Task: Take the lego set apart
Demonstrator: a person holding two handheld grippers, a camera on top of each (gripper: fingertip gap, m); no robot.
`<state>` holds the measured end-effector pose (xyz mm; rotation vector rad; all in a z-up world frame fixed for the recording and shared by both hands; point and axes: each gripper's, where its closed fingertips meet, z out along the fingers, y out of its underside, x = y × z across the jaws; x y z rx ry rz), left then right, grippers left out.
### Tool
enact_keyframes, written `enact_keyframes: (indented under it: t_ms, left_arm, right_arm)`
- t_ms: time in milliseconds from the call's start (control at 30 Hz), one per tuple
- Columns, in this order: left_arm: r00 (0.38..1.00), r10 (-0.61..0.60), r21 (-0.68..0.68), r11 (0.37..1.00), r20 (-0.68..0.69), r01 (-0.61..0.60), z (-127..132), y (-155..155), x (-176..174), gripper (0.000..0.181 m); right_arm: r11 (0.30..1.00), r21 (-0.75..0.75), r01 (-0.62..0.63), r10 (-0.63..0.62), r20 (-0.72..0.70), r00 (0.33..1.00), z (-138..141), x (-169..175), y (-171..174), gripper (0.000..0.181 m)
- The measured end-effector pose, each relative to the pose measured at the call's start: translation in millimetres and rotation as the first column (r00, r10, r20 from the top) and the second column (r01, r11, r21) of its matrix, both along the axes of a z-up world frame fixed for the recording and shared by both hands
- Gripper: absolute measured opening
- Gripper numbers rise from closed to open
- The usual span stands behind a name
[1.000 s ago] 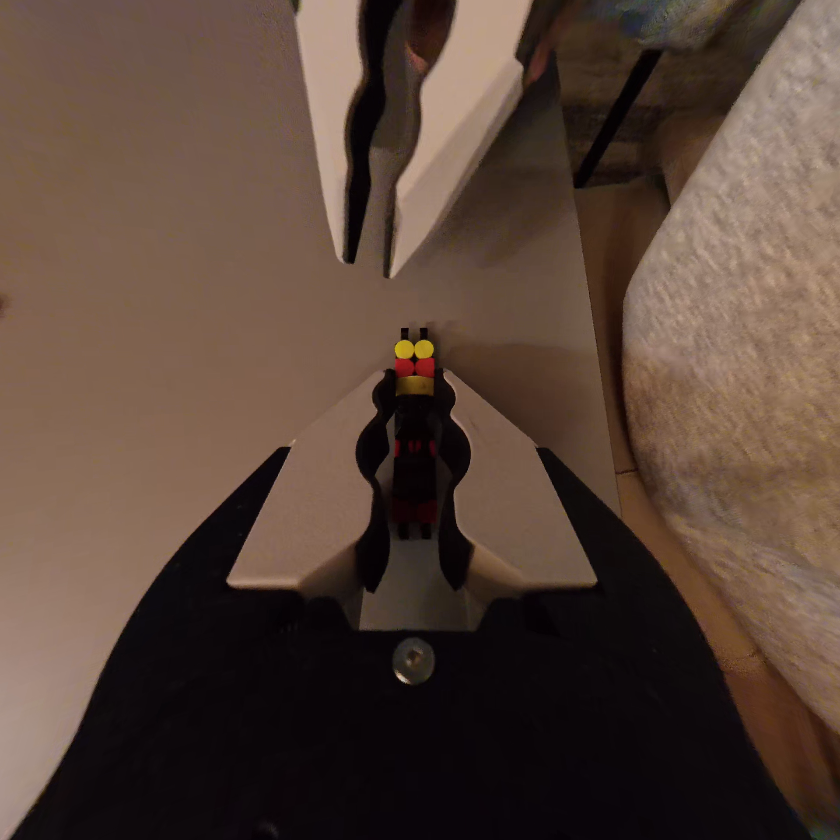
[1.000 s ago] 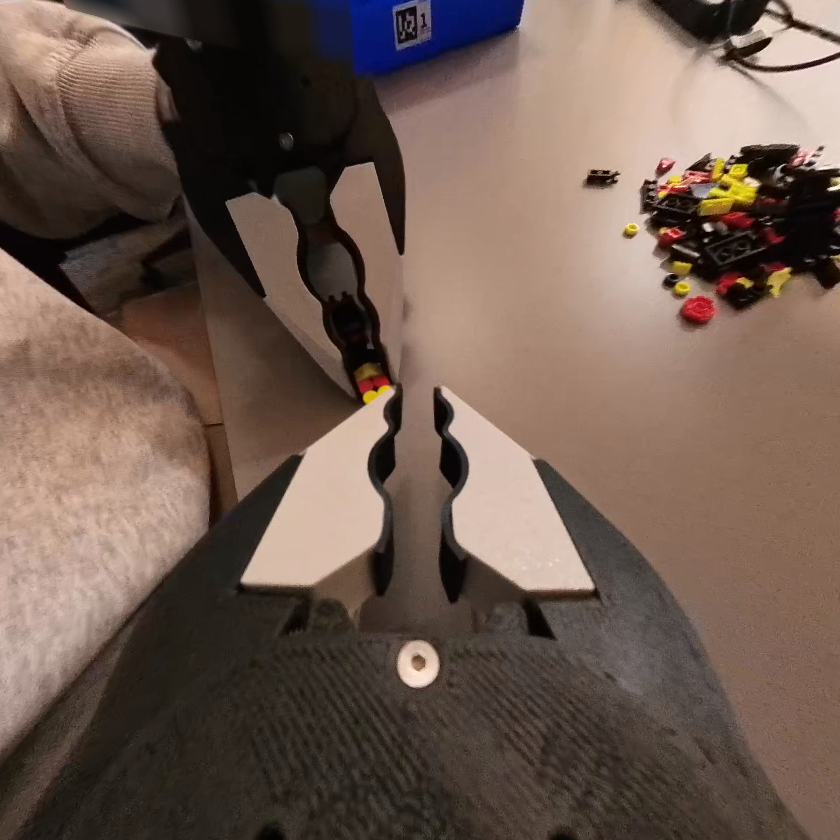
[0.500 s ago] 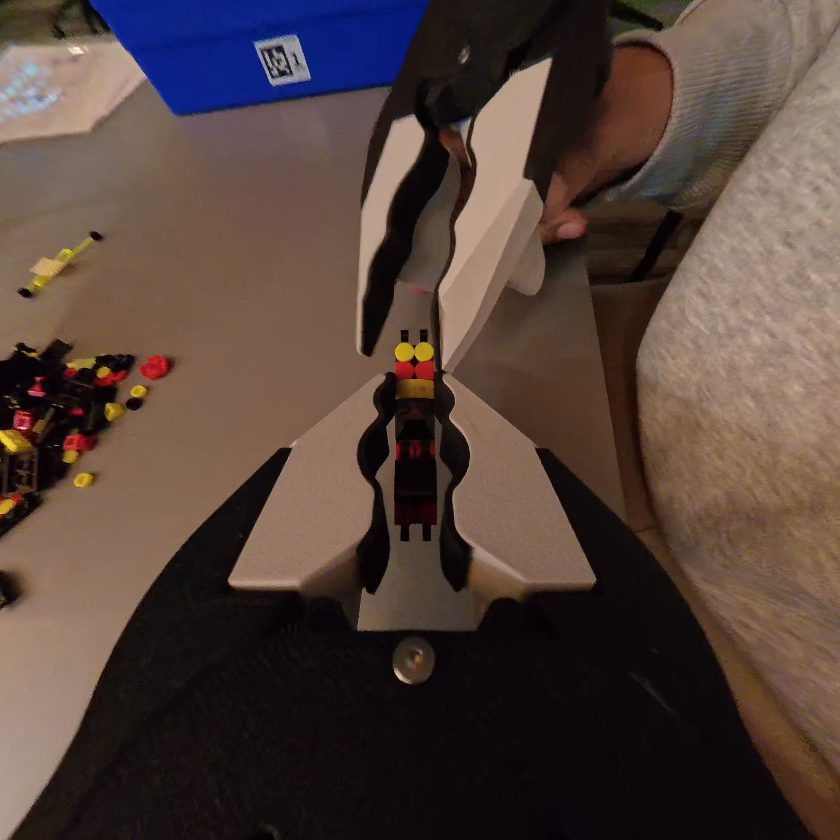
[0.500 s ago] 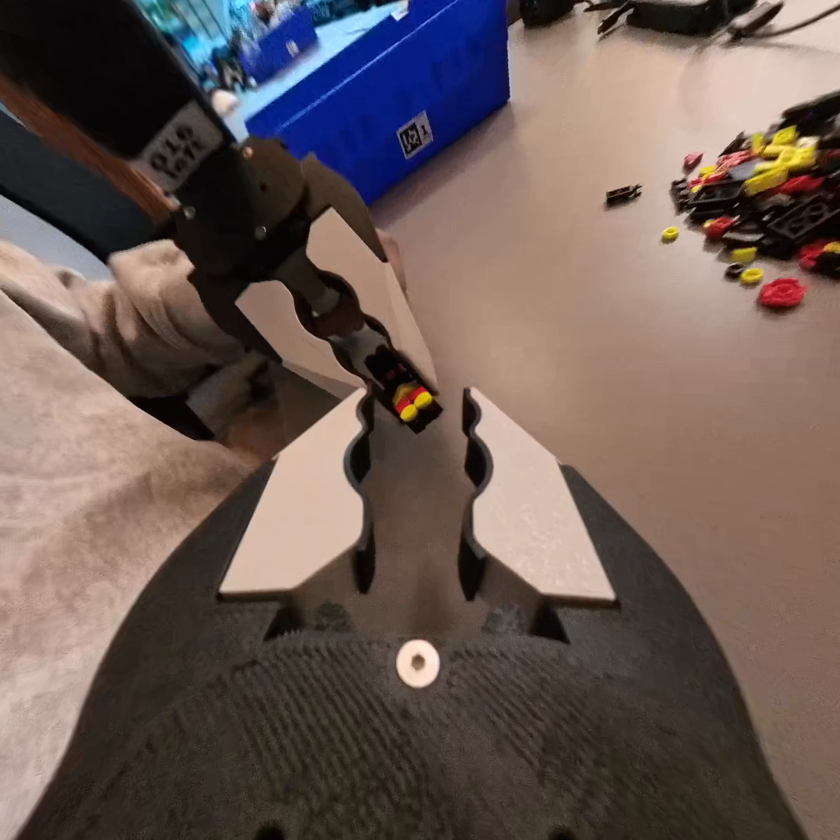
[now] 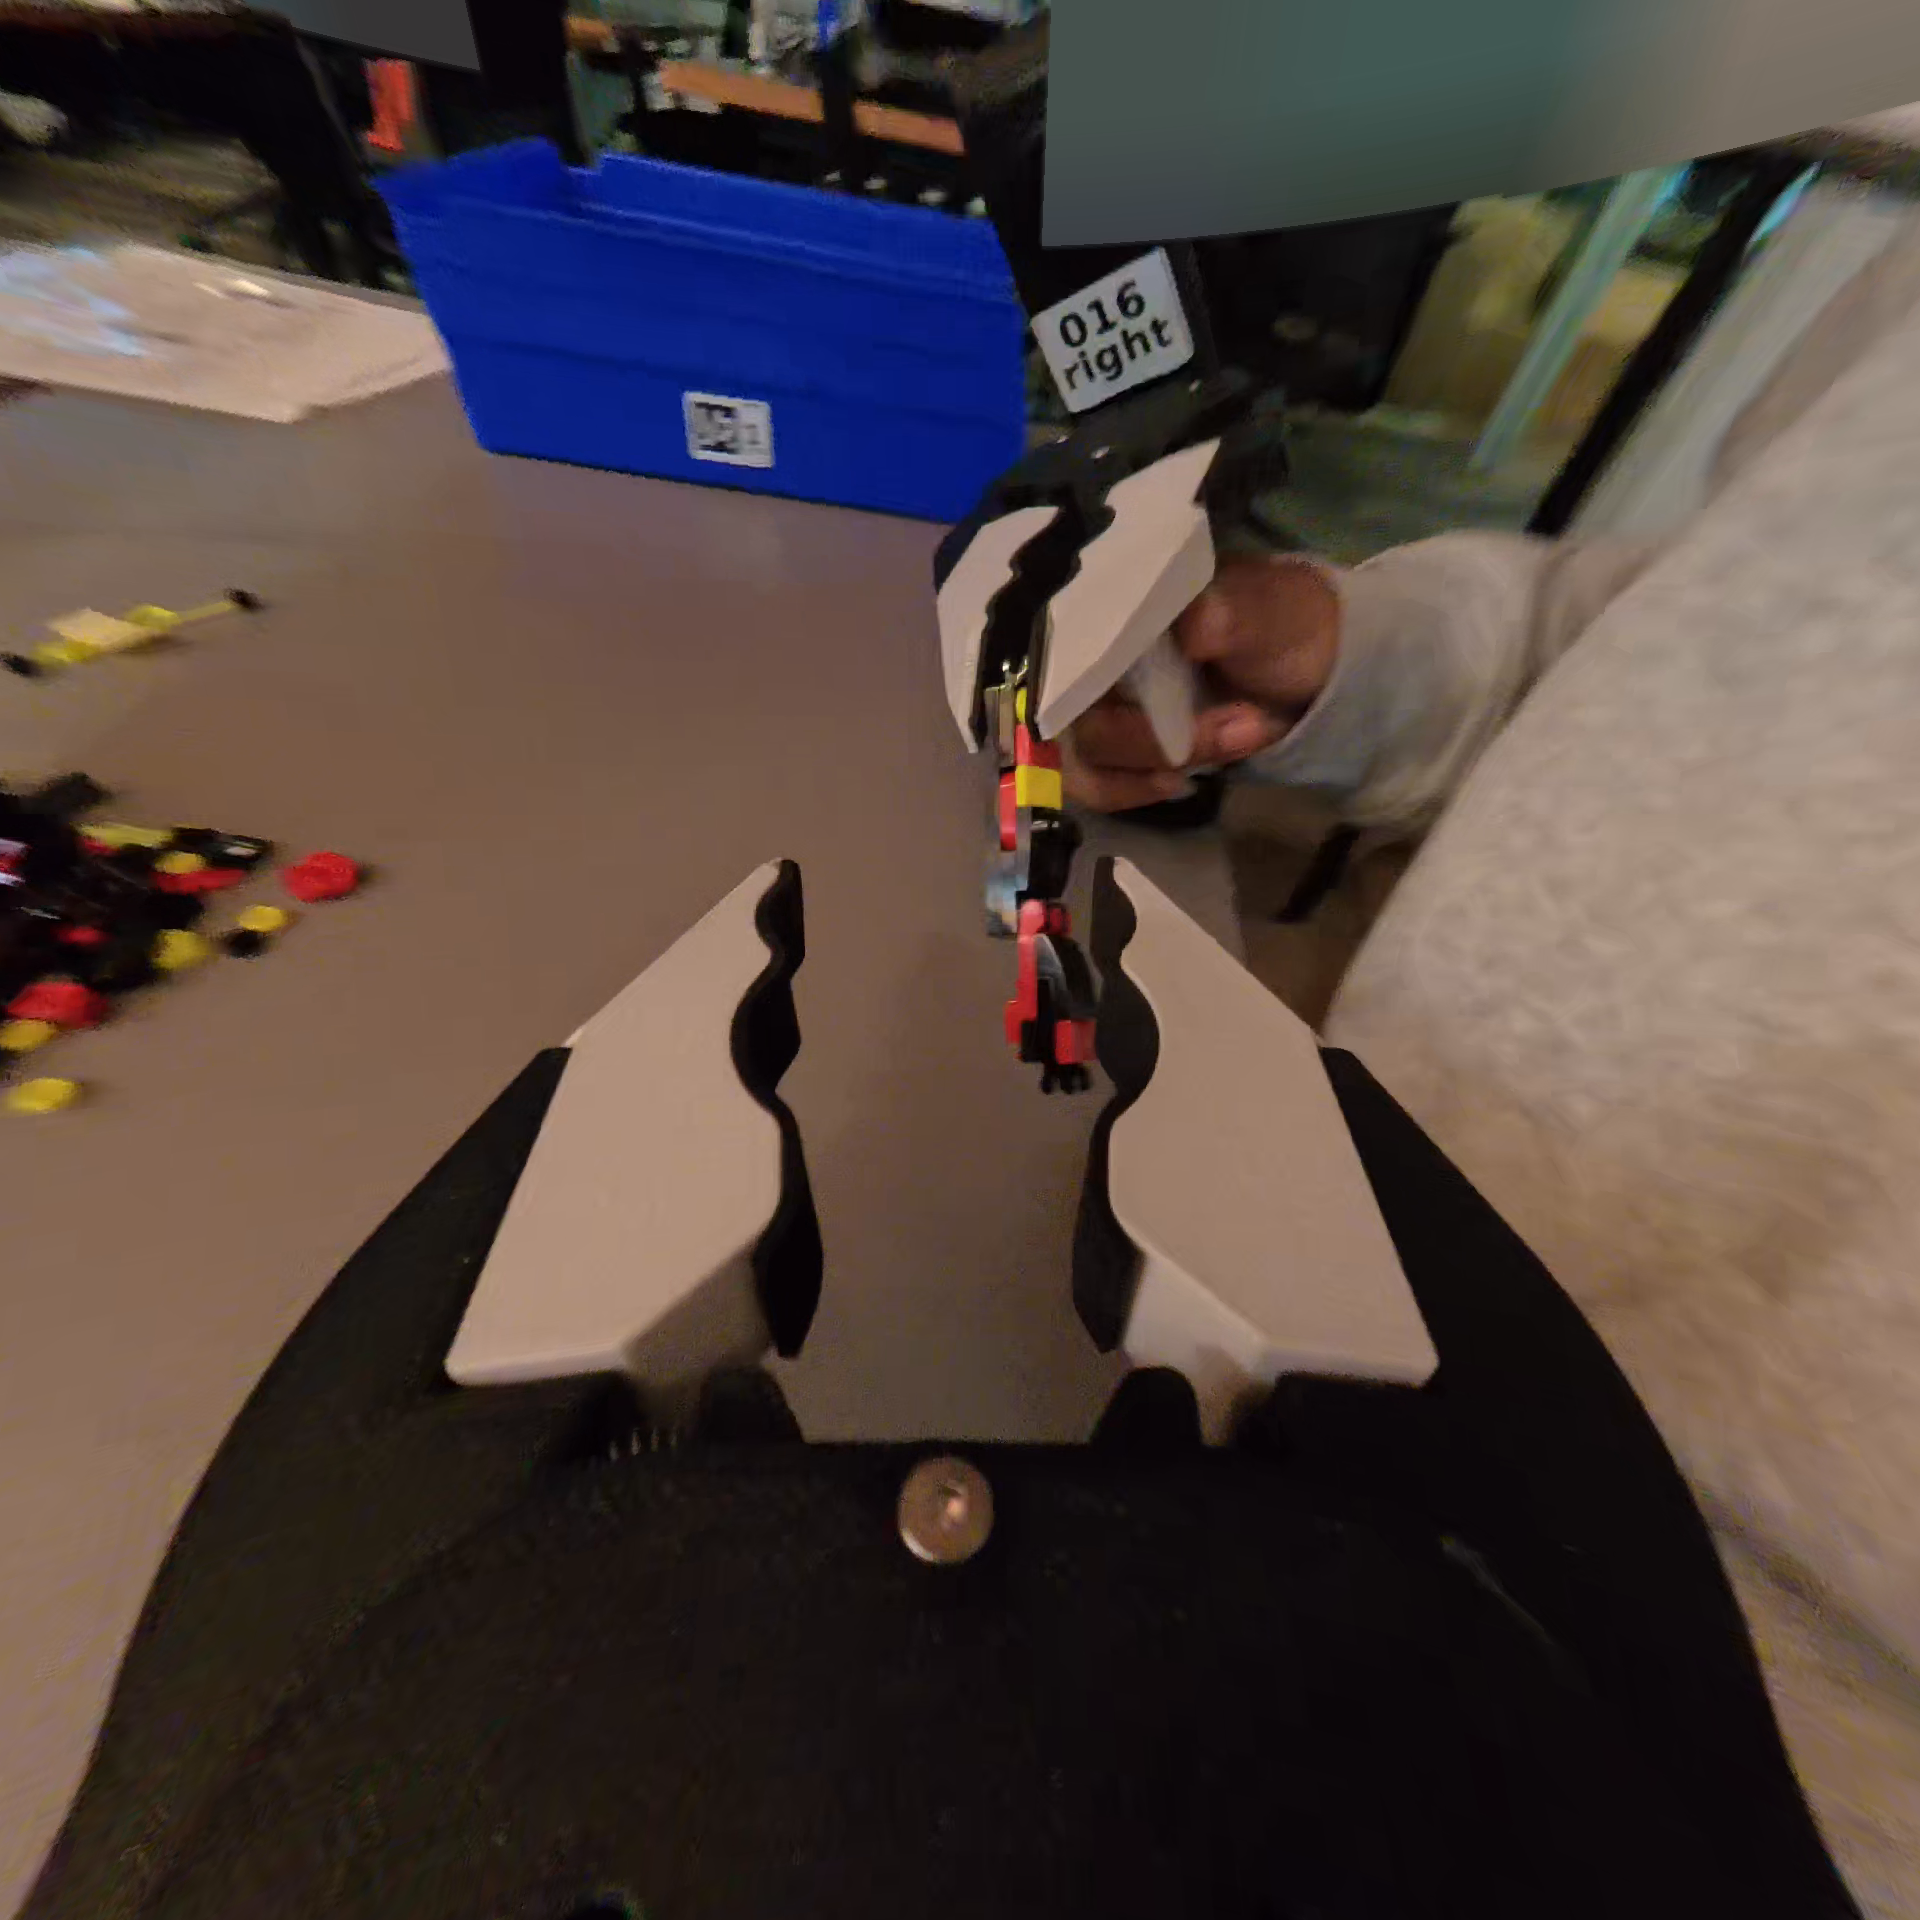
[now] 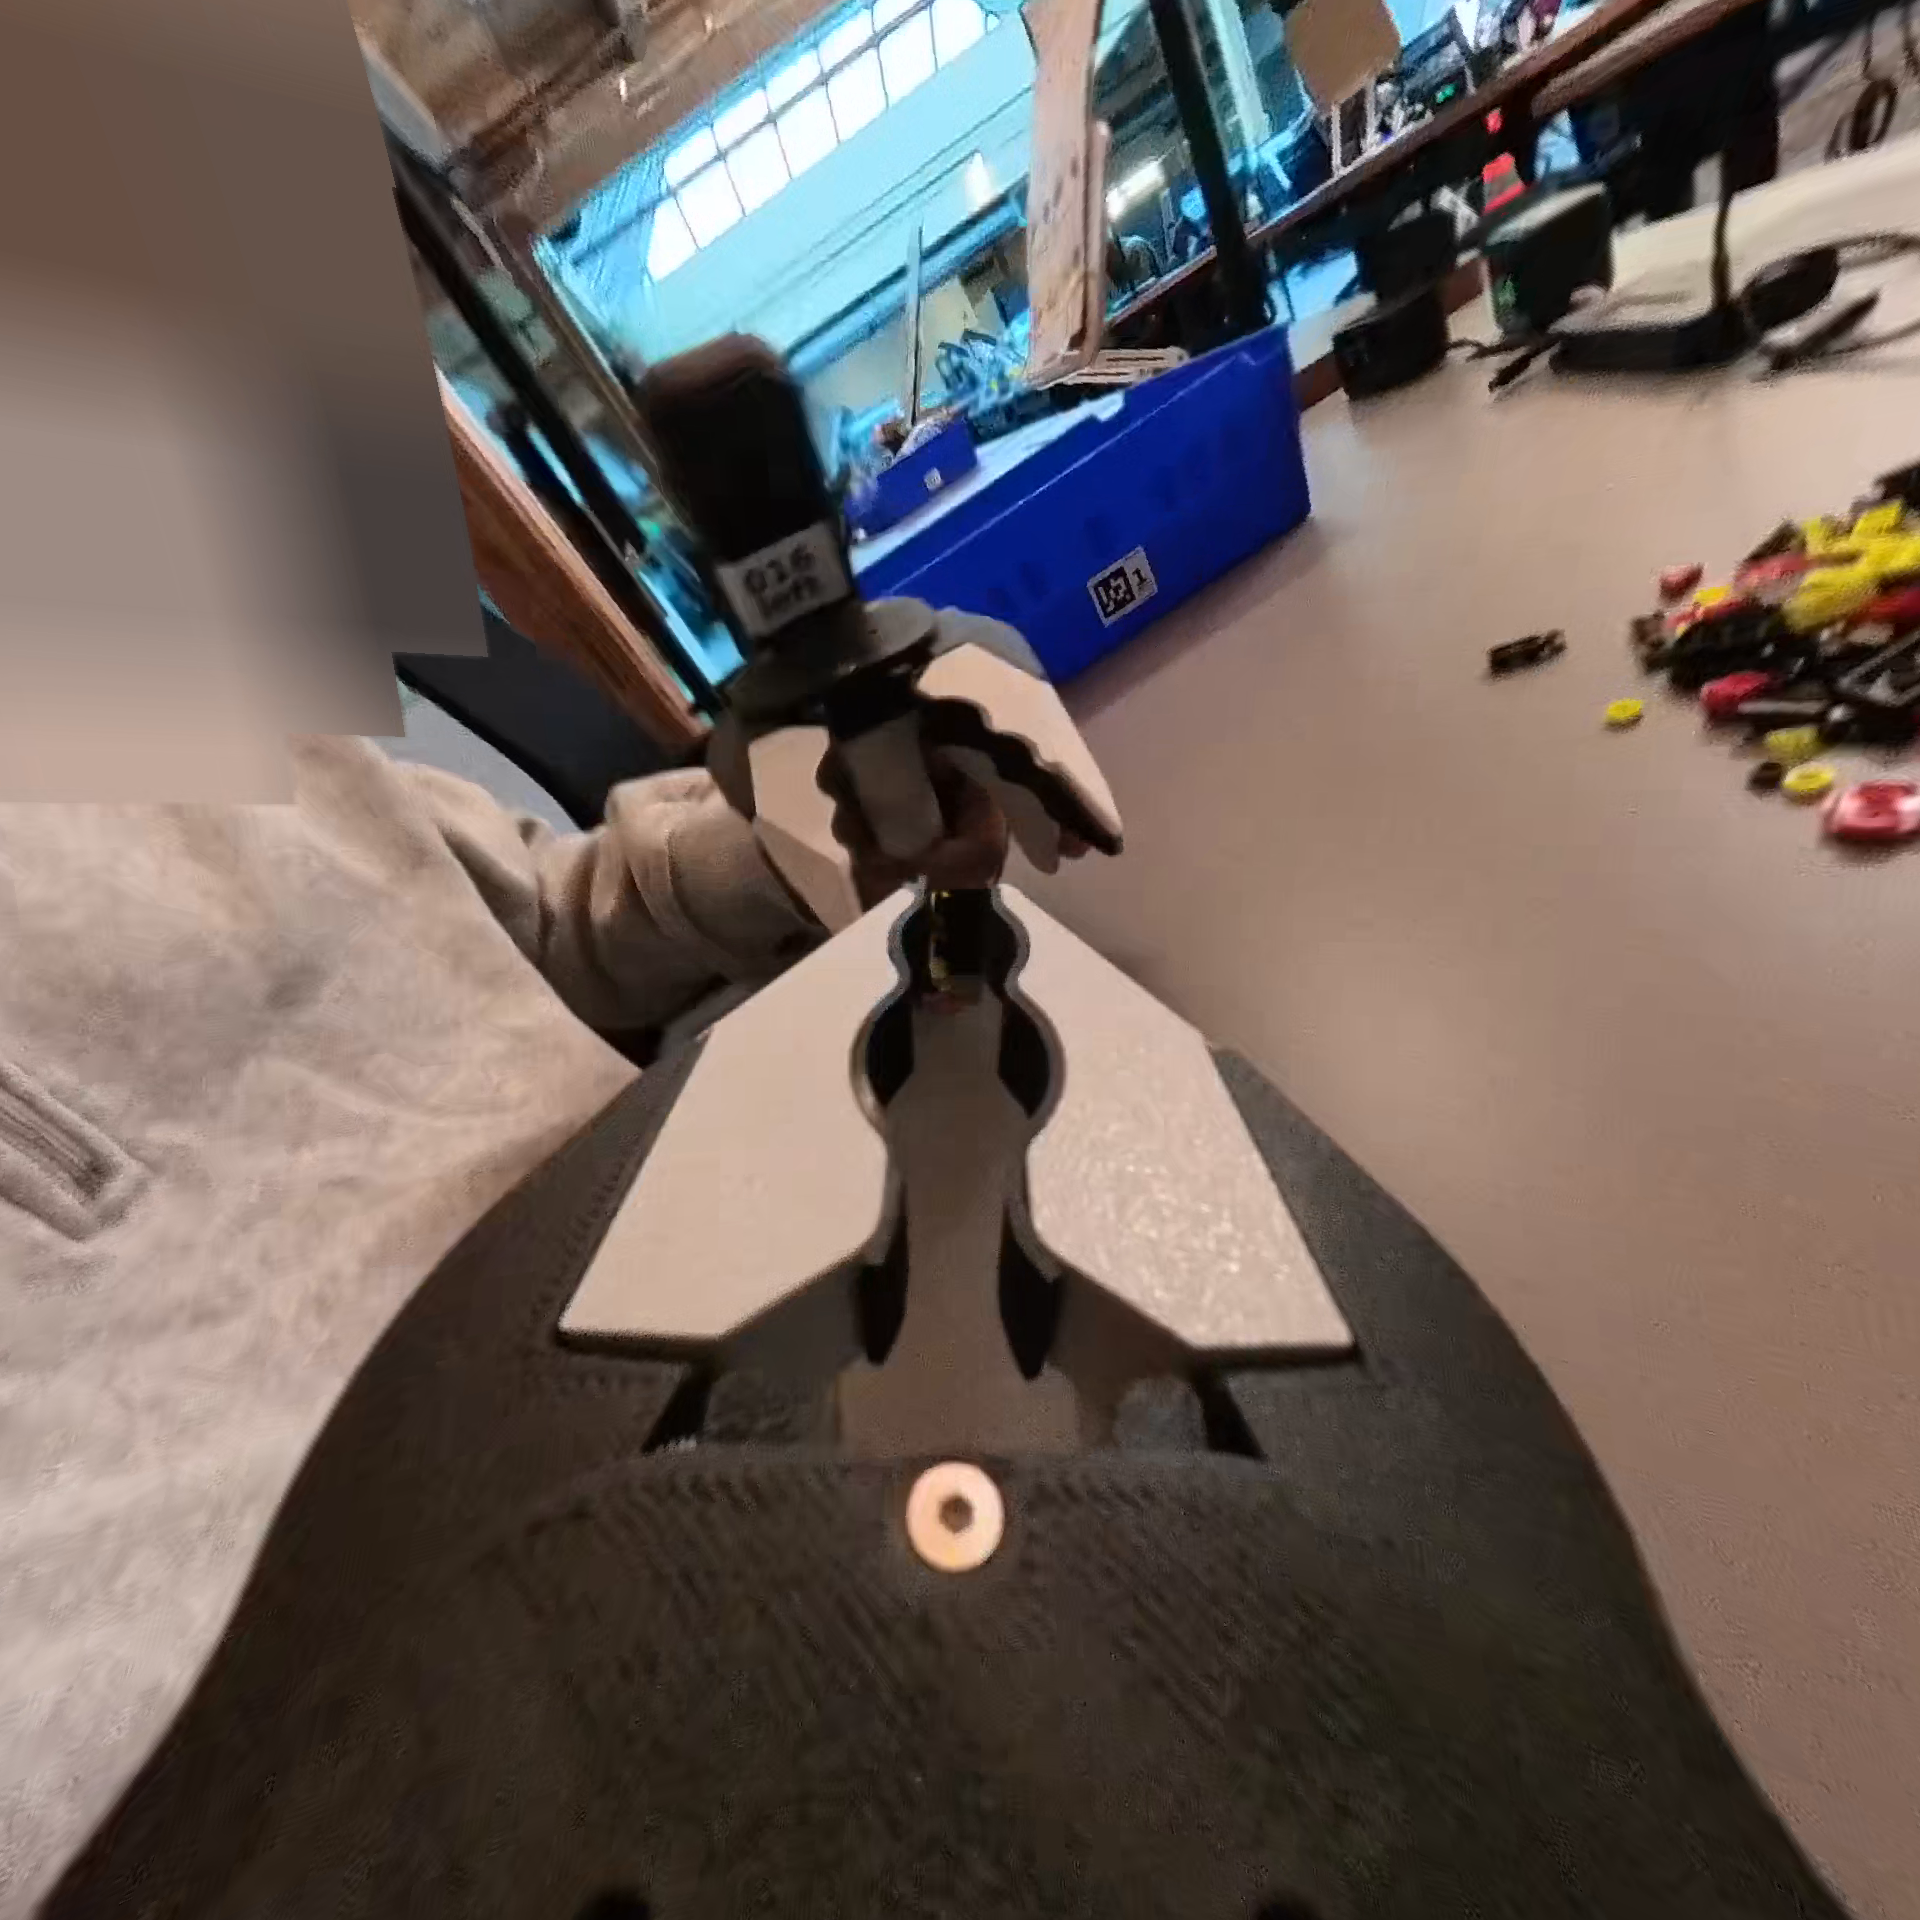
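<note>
A thin lego piece [image 5: 1039, 904] of black, red and yellow parts hangs upright in the air. My right gripper [image 5: 1013, 717] is shut on its top end from above. In the right wrist view the piece [image 6: 945, 951] shows only as a sliver between the tips of my right gripper [image 6: 951, 909]. My left gripper [image 5: 945, 883] is open and empty. The lower end of the piece hangs just inside its right finger [image 5: 1195, 1091]. In the right wrist view my left gripper [image 6: 966, 852] stands just beyond the piece, jaws apart.
A pile of loose black, red and yellow lego parts [image 5: 104, 914] lies on the beige table [image 5: 520, 675] to the left; it also shows in the right wrist view [image 6: 1818, 644]. A blue bin [image 5: 727, 343] stands at the back. A person's grey sleeve [image 5: 1662, 935] fills the right side. My two grippers' fingertips are within a few centimetres of each other.
My left gripper has let go of the lego piece and opened wide. My right gripper has shut on the piece's end. Both grippers have tilted up from the table.
</note>
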<state>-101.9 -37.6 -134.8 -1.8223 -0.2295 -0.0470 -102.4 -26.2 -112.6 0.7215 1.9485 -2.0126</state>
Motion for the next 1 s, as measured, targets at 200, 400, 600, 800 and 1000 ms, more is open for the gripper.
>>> enact_keyframes:
  t_ms: [200,400,600,800,1000]
  left_arm:
    - [0.957,-0.182,0.099,0.982,0.226,0.164,4,4,24,0.058]
    - [0.961,-0.191,0.111,0.979,0.201,0.171,7,5,27,0.027]
    - [0.955,-0.205,0.107,0.977,0.214,0.186,6,5,29,0.014]
    - [0.967,-0.207,0.098,0.976,0.149,0.194,8,6,32,0.014]
    - [0.965,-0.215,0.107,0.974,0.148,0.201,9,5,32,0.014]
  right_arm:
    - [1.0,0.025,0.015,-0.006,-0.318,0.948,15,17,-4,0.007]
    - [0.998,-0.069,0.007,-0.029,-0.328,0.944,27,17,2,0.006]
    - [0.998,-0.049,0.028,-0.043,-0.348,0.936,25,15,2,0.006]
    - [0.997,-0.075,0.012,-0.034,-0.299,0.954,26,14,4,0.007]
    - [0.996,-0.093,0.0,-0.023,-0.246,0.969,26,11,4,0.007]
